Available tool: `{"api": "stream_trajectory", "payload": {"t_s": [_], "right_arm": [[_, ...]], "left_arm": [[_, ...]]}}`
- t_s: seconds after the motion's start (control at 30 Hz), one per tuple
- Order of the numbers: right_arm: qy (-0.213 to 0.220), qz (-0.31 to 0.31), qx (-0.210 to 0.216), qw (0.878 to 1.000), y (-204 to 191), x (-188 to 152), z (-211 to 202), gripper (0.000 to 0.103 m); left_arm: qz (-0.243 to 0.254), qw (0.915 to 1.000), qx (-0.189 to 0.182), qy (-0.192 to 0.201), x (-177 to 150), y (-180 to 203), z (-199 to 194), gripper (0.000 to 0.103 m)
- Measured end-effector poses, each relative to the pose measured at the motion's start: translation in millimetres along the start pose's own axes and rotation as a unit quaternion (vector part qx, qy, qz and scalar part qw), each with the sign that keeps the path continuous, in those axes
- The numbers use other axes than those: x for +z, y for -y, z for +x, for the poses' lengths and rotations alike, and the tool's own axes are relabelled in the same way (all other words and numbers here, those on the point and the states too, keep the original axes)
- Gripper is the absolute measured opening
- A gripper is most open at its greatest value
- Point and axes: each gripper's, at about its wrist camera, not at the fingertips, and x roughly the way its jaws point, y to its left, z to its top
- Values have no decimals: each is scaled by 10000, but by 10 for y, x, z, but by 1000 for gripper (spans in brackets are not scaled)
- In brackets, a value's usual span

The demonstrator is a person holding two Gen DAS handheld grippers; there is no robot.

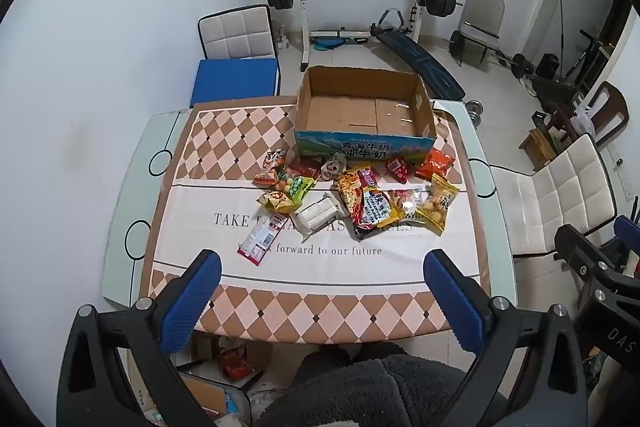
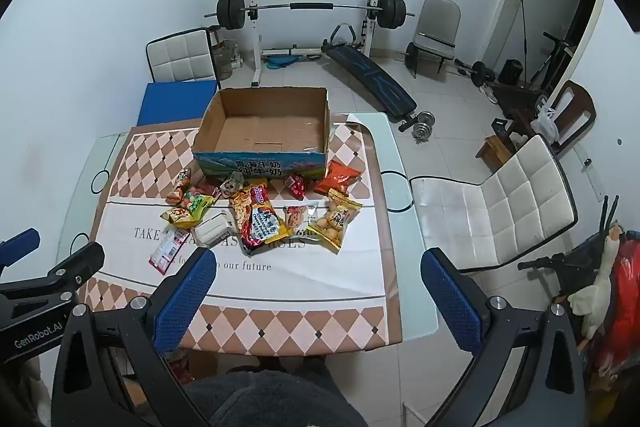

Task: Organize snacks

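The left tool (image 1: 320,291) hovers short of the tabletop's (image 1: 132,211) near edge, its fingers spread wide around nothing. A red flat packet (image 1: 259,242) lies nearest it, apart from the snack pile (image 1: 352,195), so it looks like the easiest first pick: come down over it and pinch across its narrow width. The cardboard box (image 1: 364,107) stands open and bare behind the pile. The right tool (image 2: 316,291) is equally wide and unladen.

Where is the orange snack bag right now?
The orange snack bag lies on the table at the right end of the pile, just off the cardboard box's front right corner, beside a small red packet.
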Motion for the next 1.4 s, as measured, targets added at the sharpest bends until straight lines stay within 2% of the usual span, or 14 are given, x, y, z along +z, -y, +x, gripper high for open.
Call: {"api": "stream_trajectory", "payload": {"t_s": [0.03, 1.4], "right_arm": [[10, 0, 0, 10000, 0, 1, 0, 103], [22, -11, -19, 10000, -21, 42, 1, 103]], "left_arm": [[-28, 9999, -84, -82, 6, -11, 9, 103], [-53, 9999, -79, 53, 130, 49, -40, 103]]}}
